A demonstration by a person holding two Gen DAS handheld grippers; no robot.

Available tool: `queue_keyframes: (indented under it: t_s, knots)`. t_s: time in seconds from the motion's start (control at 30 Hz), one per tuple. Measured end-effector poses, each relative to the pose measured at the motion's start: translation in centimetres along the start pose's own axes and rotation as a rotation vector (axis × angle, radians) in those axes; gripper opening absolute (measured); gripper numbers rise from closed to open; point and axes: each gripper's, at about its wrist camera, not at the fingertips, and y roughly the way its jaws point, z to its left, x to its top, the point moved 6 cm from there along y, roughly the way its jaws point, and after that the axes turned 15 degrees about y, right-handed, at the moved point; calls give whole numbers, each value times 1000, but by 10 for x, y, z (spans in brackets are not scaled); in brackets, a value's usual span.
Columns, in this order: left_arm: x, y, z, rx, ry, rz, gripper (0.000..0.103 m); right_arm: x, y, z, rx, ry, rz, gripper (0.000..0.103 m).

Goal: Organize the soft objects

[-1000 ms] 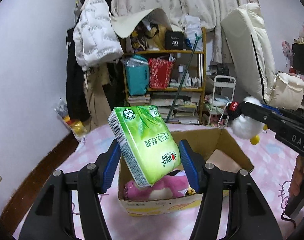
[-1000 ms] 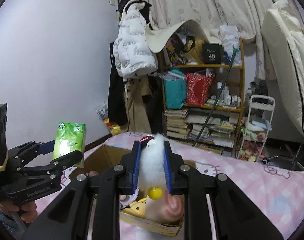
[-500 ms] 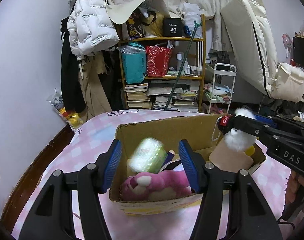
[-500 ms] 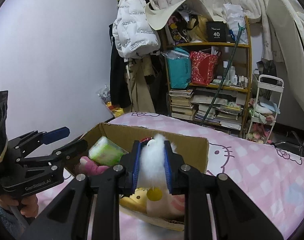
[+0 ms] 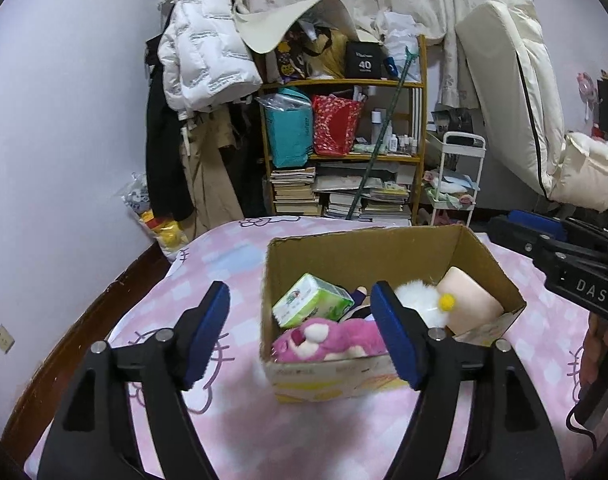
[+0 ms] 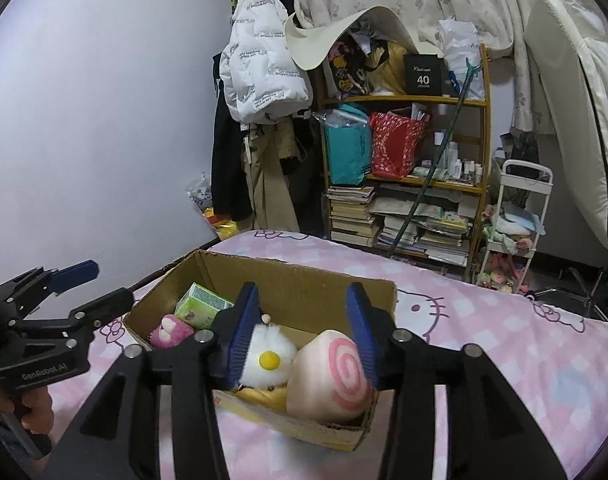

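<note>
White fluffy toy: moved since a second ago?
Yes. The white fluffy toy left the right gripper, whose jaws are now open, and dropped into the cardboard box, beside the pink swirl cushion.

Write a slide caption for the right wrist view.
Open right claw above cardboard box holding white fluffy toy, swirl cushion, tissue pack.

Left gripper (image 5: 299,336) open, empty, low centre. Cardboard box (image 5: 384,244) mid-frame w/ tissue pack (image 5: 312,306), pink plush (image 5: 328,338), white fluffy toy (image 5: 418,298).
</note>
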Motion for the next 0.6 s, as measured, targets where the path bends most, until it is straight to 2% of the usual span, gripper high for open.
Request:
queue_keyframes:
  t_s: [0.03, 0.07, 0.13, 0.2, 0.23, 0.37, 0.5, 0.6]
  knots:
    - [0, -4, 2, 6, -6, -5, 85, 1, -4, 0, -4, 2, -6, 65]
    - [0, -10, 4, 15, -14, -16, 85, 3, -8, 0, -7, 5, -13, 69]
    - [2, -23, 7, 23, -22, -31, 85, 6, -19, 1, -13, 8, -30, 69]
    - [2, -37, 10, 38, -30, -43, 86, 8, -30, 1, -28, 3, -38, 81]
    - [2, -42, 11, 43, -33, -48, 86, 8, -35, 2, -30, 3, -44, 83]
    - [5, -70, 15, 57, -46, -81, 93, 12, -56, 5, -39, -4, -68, 88]
    - [2, -96, 13, 80, -48, -104, 100, 15, -76, 10, -46, -17, -99, 101]
    - [-2, -114, 12, 69, -71, -121, 101, 18, -91, 12, -54, -13, -126, 103]
